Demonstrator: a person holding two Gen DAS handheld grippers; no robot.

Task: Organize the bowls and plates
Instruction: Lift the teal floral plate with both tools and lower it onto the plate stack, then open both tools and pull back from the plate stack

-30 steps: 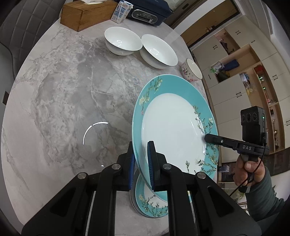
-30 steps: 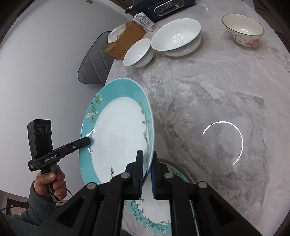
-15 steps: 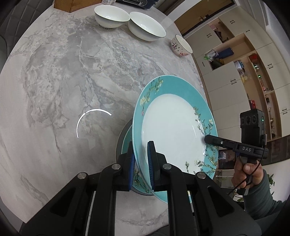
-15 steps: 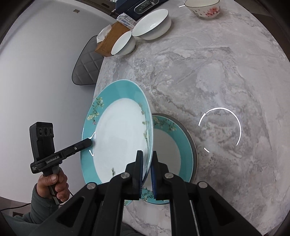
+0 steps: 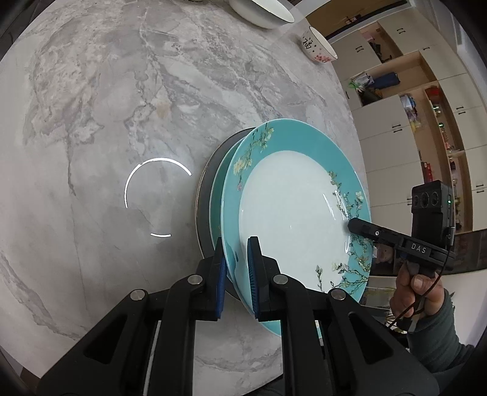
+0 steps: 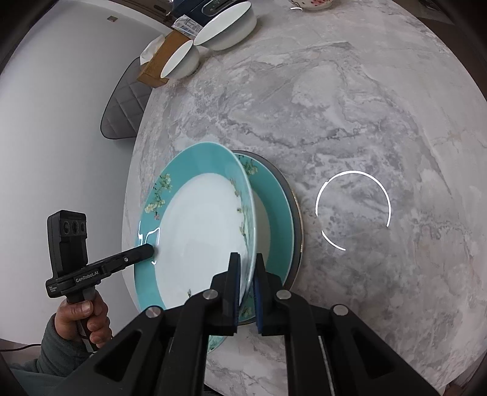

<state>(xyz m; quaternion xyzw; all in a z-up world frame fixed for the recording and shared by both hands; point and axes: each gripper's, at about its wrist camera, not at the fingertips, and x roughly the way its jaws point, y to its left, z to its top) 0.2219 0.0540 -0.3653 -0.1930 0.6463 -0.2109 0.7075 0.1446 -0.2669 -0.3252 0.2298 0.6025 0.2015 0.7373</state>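
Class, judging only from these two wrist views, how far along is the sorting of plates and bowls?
Done: one teal floral plate lies on a dark-rimmed plate.
In hand: the left gripper and right gripper clamp a second teal plate, tilted above that stack.
Left: two white bowls, one pink-flowered bowl, unstacked.

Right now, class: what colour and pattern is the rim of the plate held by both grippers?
The held plate has a turquoise rim with blossoming branches around a white centre; clearest in the left wrist view.

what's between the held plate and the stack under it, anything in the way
Nothing visible. The held plate, clamped at opposite rims by the left gripper and right gripper, hangs tilted just over the teal plate on the grey plate; the gap between them looks clear.
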